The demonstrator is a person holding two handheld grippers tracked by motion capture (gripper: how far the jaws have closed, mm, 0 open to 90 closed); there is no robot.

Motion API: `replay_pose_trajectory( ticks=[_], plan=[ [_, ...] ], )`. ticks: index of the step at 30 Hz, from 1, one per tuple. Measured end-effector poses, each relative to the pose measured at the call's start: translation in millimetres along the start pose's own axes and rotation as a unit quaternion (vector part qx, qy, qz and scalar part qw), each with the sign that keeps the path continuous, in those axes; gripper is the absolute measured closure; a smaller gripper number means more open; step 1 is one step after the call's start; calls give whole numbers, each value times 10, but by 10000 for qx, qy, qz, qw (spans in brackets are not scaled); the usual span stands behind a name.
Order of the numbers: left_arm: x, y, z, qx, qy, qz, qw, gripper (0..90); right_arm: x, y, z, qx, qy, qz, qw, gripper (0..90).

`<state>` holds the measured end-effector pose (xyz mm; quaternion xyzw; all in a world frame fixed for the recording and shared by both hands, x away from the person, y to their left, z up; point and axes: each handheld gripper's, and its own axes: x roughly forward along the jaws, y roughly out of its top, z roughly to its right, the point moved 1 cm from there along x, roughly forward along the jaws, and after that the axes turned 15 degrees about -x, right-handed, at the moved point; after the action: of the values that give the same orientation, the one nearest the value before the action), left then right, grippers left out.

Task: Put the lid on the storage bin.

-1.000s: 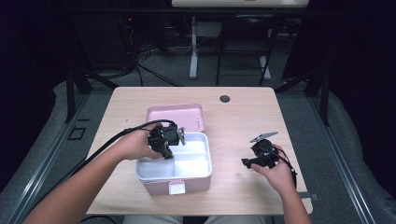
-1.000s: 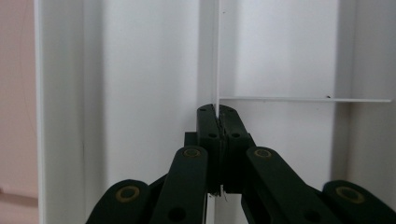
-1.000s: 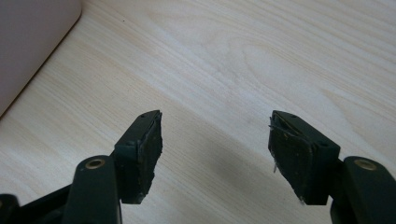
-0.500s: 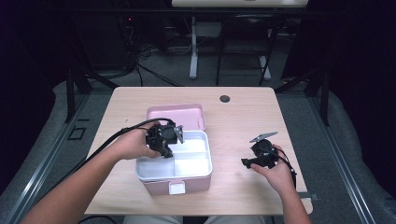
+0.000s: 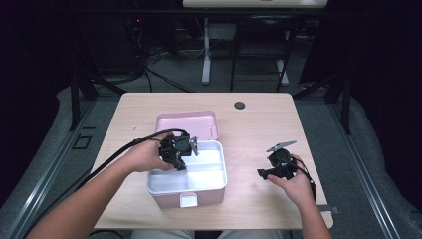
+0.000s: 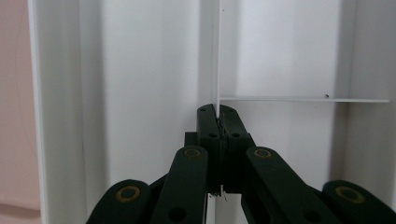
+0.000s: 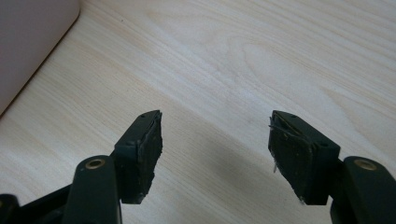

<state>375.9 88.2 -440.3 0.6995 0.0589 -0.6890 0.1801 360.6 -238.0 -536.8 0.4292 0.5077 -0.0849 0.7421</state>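
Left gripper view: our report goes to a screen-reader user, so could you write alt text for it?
The left gripper has its two black jaws shut on a thin white divider inside a white box. A second divider branches off sideways just beyond the jaw tips.

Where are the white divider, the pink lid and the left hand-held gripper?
white divider (image 6: 218,56), left gripper view, on its thin upright edge above the jaws.
pink lid (image 5: 186,123), high view, on its flat top face.
left hand-held gripper (image 6: 218,114), left gripper view, at its fingertips, closed on the divider.

Overhead camera, two close gripper cameras
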Motion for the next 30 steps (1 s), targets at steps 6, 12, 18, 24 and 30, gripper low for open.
replay_pose_trajectory(
  ticks=[6, 12, 18, 24, 30],
  plan=[
    [53, 8, -2, 22, -36, -58, 10000, 896, 0, 5, -4, 3, -1, 13, 10000, 345],
    [62, 9, 9, 165, 0, -76, 9998, 891, 0, 8, -3, 11, -9, 19, 10000, 345],
    [65, 6, 20, 256, 43, -38, 9997, 889, -2, 8, -1, 20, -13, 25, 10000, 345],
    [66, 7, 27, 340, 56, -23, 9994, 886, -1, 8, 1, 20, -17, 29, 10000, 345],
    [74, 23, 38, 376, 58, 17, 9993, 887, 2, 12, -2, 18, -21, 22, 10000, 345]
  ],
)
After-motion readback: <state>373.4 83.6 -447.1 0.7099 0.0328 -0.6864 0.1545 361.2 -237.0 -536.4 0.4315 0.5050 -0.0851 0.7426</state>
